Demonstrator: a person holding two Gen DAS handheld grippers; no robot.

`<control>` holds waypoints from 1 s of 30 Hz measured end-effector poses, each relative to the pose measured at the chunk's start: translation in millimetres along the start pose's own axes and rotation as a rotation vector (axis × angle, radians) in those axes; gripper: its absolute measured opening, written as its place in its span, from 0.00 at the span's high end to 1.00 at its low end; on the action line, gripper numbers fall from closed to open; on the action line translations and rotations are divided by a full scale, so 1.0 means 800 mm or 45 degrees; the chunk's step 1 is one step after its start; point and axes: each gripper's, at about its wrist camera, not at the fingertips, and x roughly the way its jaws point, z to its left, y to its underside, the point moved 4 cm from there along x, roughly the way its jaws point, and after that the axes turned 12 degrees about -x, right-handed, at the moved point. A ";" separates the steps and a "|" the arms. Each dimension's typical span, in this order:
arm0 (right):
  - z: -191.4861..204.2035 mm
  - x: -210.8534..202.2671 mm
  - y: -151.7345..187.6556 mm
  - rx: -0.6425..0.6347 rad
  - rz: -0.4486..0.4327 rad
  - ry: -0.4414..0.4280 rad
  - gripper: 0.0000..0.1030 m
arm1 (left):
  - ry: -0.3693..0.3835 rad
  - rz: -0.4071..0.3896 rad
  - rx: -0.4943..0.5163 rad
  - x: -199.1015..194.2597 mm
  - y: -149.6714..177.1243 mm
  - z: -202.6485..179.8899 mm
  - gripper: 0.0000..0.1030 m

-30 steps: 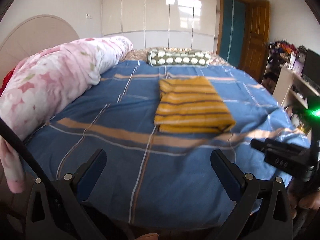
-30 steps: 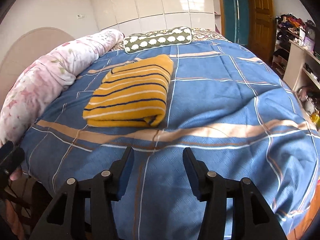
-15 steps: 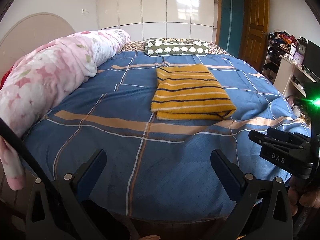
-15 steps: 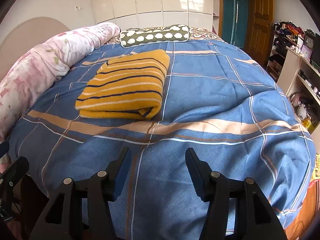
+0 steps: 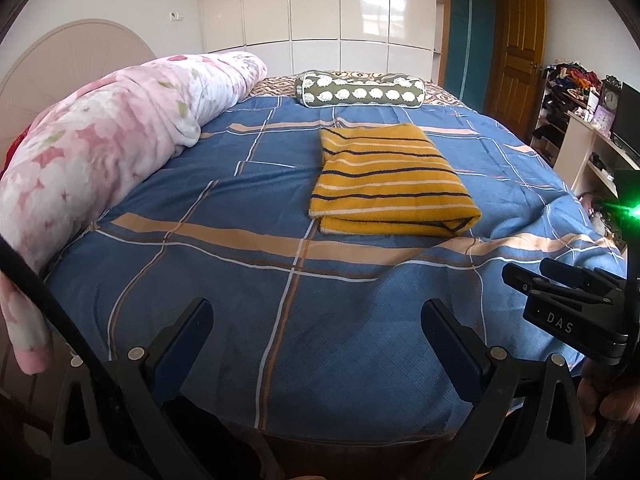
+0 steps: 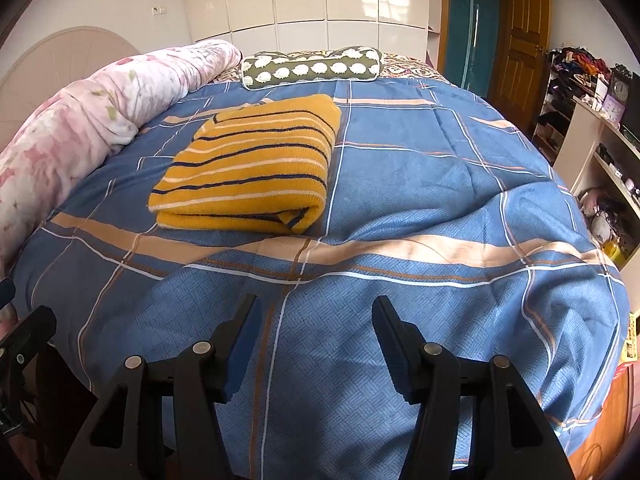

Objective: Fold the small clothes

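Observation:
A folded mustard-yellow garment with dark and pale stripes (image 5: 390, 182) lies flat on the blue plaid bedspread (image 5: 248, 280), near the middle of the bed; it also shows in the right wrist view (image 6: 252, 168). My left gripper (image 5: 316, 312) is open and empty, held over the bed's near edge, well short of the garment. My right gripper (image 6: 314, 308) is open and empty, also at the near edge, with the garment ahead to its left. The right gripper's body shows at the right of the left wrist view (image 5: 568, 304).
A rolled pink floral quilt (image 5: 100, 152) lies along the bed's left side. A green bolster pillow with white patterns (image 5: 360, 94) lies at the far end. Shelves with clutter (image 6: 600, 152) and a wooden door (image 5: 520, 52) stand on the right.
Both grippers have drawn back a little from the garment and steadied. The garment stays folded in place. The right gripper's jaws have opened slightly wider.

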 end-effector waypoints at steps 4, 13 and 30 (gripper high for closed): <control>0.002 0.001 0.000 -0.005 0.004 0.000 0.39 | 0.004 0.013 -0.001 0.002 0.002 0.001 0.00; 0.006 0.003 0.001 -0.007 0.012 0.002 0.38 | 0.008 0.034 0.000 0.005 0.004 -0.001 0.00; 0.009 0.007 0.003 -0.011 0.024 0.003 0.37 | 0.020 0.078 0.000 0.009 0.009 -0.005 0.00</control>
